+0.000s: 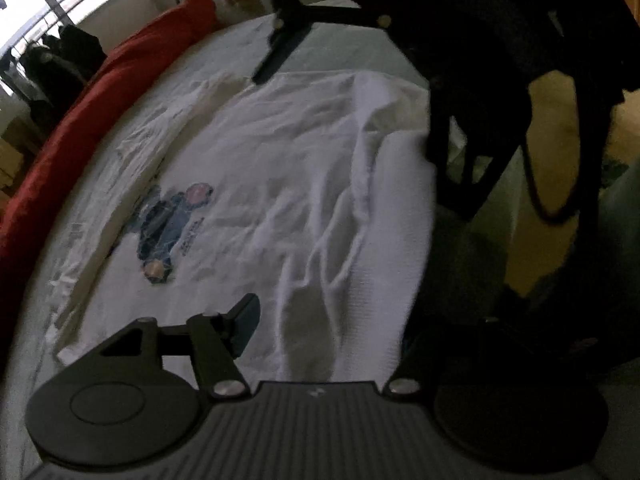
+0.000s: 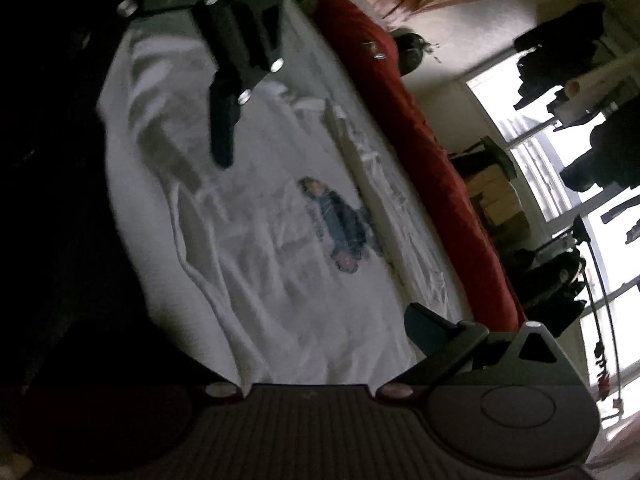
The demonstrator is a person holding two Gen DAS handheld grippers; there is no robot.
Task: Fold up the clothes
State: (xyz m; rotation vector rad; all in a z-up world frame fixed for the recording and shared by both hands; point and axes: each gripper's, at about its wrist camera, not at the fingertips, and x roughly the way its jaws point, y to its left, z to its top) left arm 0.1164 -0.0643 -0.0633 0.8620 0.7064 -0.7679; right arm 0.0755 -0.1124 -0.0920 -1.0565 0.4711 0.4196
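Below, by label, what your two wrist views show:

Shirt: the white T-shirt lies spread and wrinkled on the pale bed, its blue print face up.
Left gripper: your left gripper hovers over the shirt's near end, jaws spread wide; one finger shows, the other is lost in shadow.
Right gripper: your right gripper also stands spread over the opposite end; only one finger is clear.
Left view only: the right gripper's dark frame hangs above the shirt's far edge, with a floor patch off the bed's side.
Right view only: bright windows and hanging dark clothes.
Edges: a red blanket runs along the bed's far long side, beside the shirt's sleeve; the opposite side falls into shadow.
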